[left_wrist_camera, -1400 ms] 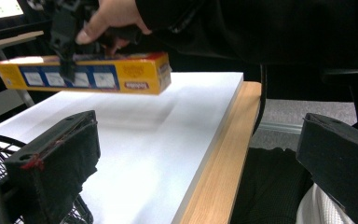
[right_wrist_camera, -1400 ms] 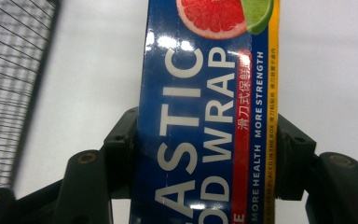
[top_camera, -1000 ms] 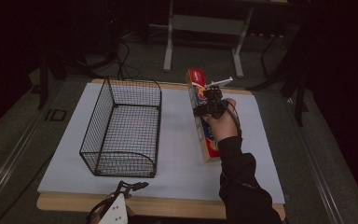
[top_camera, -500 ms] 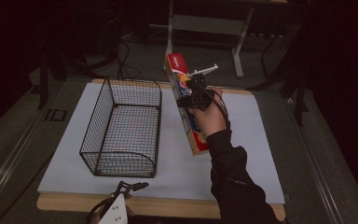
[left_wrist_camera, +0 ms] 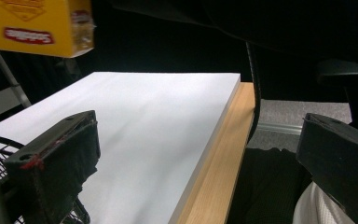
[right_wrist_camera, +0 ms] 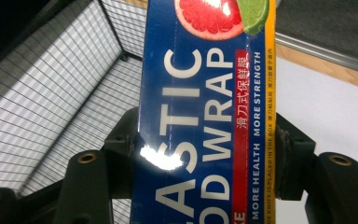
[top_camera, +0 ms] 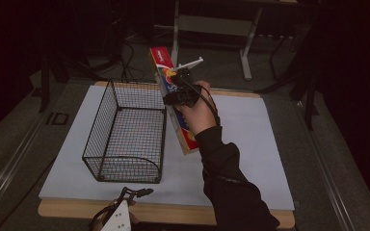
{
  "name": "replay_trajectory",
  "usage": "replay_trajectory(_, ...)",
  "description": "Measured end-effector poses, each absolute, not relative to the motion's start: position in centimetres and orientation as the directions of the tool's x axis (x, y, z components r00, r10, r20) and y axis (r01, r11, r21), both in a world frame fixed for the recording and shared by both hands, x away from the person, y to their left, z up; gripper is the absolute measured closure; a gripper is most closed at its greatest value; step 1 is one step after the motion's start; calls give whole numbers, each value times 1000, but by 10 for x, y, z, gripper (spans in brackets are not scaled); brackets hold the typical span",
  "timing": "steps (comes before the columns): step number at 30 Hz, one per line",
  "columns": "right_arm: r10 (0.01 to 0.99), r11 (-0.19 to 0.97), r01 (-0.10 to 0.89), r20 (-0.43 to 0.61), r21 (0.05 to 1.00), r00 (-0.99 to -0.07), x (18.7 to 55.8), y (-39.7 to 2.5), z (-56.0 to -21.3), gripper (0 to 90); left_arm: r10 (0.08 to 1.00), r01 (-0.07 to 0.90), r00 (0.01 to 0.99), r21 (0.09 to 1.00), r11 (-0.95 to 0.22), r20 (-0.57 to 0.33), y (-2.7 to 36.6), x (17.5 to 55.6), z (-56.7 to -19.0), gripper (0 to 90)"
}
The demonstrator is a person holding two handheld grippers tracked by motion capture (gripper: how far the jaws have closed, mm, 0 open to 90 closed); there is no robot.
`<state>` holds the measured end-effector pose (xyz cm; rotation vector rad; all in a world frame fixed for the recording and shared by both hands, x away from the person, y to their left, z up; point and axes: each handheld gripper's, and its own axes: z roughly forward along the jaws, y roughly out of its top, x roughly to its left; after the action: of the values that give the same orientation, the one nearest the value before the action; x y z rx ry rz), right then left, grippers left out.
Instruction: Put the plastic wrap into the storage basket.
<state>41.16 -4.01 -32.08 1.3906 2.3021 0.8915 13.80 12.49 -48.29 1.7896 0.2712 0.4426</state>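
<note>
My right gripper [top_camera: 177,91] is shut on a long plastic food wrap box [top_camera: 173,96], blue with yellow and red, held in the air and tilted just right of the black wire basket [top_camera: 125,132]. In the right gripper view the box [right_wrist_camera: 205,112] sits clamped between both jaws, with the basket [right_wrist_camera: 65,84] below and to the left. My left gripper [top_camera: 125,199] hovers at the table's near edge with its jaws wide apart and nothing between them; its own view [left_wrist_camera: 191,163] looks along the white mat, with the box's end [left_wrist_camera: 37,25] at top left.
A white mat [top_camera: 250,144] covers the wooden table [top_camera: 173,214]. The basket stands on the mat's left half and has nothing in it. Metal table legs [top_camera: 245,43] and cables lie on the dark floor behind the table.
My right gripper has lifted the box off the mat's right side and carried it left toward the basket, tilting it. The left gripper has stayed put.
</note>
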Motion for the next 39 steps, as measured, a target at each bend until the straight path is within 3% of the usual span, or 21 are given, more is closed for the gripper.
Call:
replay_trajectory(22, 795, 405, 590, 49, 698, -604, 409, 39, -314, 392, 411, -43, 899, 966, -255, 149, 128, 133, -482, 0)
replay_trajectory(27, 777, 435, 557, 19, 707, -630, 412, 60, -327, 391, 412, -42, 899, 965, -257, 149, 128, 132, -483, 0)
replay_trajectory(39, 772, 435, 580, 45, 688, -633, 419, 83, -368, 391, 410, -38, 900, 965, -260, 146, 130, 131, -483, 0)
